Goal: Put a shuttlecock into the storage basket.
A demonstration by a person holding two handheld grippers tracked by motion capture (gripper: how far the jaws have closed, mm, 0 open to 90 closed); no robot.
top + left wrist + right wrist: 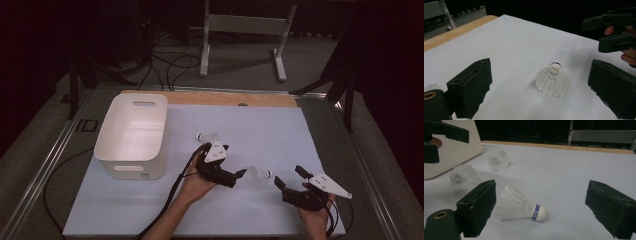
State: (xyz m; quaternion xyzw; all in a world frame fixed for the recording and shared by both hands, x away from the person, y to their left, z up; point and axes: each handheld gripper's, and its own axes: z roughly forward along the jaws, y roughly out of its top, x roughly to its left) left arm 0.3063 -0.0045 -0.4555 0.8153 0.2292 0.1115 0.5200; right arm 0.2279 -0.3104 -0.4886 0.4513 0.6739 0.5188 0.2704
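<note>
– The shuttlecock (520, 208): what is it made of?
– Thin, translucent white feathers or plastic, I cannot tell which; smooth matt cork tip with a blue band.
– And the jaws?
– Matt black, pads rough and scuffed.
– The bin (132, 135)?
– Smooth cream plastic, slight sheen. The table (280, 135) looks matt white, its far edge bare wood.

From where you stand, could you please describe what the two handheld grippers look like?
Both the left gripper and the right gripper are black, each with two blocky jaws and a grey three-cornered plate on top. A black cable trails from the left one. The forearms are bare, without sleeves.
</note>
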